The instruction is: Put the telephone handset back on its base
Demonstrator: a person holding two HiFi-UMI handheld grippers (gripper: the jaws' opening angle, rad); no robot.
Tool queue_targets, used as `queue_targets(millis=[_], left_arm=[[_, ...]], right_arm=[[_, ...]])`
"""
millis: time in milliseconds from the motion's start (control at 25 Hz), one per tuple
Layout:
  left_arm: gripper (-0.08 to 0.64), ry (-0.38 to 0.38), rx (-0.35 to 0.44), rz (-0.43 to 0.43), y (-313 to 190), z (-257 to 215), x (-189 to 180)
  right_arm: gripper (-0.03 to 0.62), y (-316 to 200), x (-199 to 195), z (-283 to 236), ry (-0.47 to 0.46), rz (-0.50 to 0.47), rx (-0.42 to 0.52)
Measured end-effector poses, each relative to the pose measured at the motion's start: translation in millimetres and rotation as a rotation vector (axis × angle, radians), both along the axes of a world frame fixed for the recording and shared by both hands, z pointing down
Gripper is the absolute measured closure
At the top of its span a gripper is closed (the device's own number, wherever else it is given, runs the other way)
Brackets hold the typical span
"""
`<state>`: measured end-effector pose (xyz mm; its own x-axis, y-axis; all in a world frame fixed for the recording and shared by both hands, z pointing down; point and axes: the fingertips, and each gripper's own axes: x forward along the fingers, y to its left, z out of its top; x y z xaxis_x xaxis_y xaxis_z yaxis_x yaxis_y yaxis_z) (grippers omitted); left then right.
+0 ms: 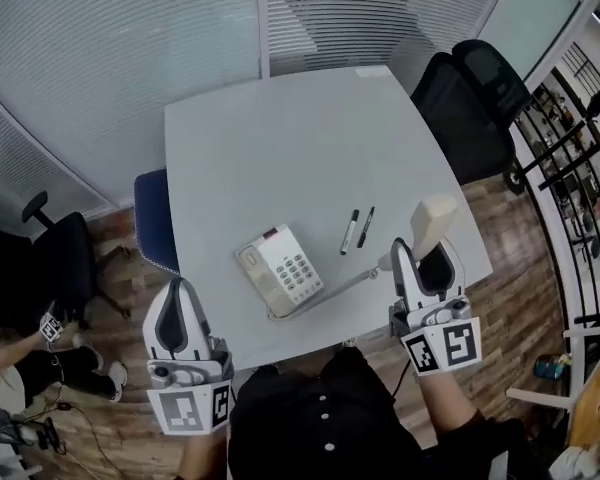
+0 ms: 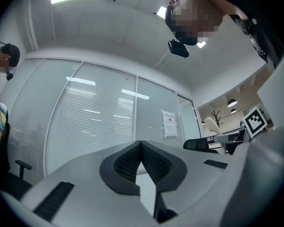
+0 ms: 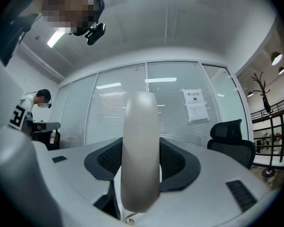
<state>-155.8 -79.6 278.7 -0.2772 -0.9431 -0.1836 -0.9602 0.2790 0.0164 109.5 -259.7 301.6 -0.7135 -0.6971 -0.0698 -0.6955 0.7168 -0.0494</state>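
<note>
In the head view I see the base (image 1: 280,271) on the grey tabletop (image 1: 280,148), two pens (image 1: 357,230) near it. The handset (image 1: 432,223) is off the base, upright in my right gripper (image 1: 425,263) over the front right corner, and its cord (image 1: 340,288) runs to the base. My left gripper (image 1: 178,293) hovers by the front left edge. The left gripper view shows its jaws together on nothing. The right gripper view shows wide jaws clamping the handset's sides.

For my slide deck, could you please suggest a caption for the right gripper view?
Right gripper clamped on the cream telephone handset, with a glass office wall behind.
</note>
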Motion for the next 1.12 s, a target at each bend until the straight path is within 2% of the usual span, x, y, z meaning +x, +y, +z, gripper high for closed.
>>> queue_targets(millis=[360, 720, 920, 1120], left_arm=[[0.546, -0.014, -0.029, -0.193, 29, -2, -2], [0.546, -0.026, -0.05, -0.341, 52, -7, 2], [0.546, -0.011, -0.062, -0.402, 64, -3, 11], [0.546, -0.004, -0.07, -0.421, 73, 3, 16]], right_arm=[[0.36, -17, -47, 15, 0.014, -0.211, -0.042], [0.36, -8, -93, 23, -0.001, -0.4, -0.091], [0.36, 1, -105, 27, -0.003, -0.472, -0.124], [0.36, 15, -112, 44, 0.027, -0.517, -0.171]])
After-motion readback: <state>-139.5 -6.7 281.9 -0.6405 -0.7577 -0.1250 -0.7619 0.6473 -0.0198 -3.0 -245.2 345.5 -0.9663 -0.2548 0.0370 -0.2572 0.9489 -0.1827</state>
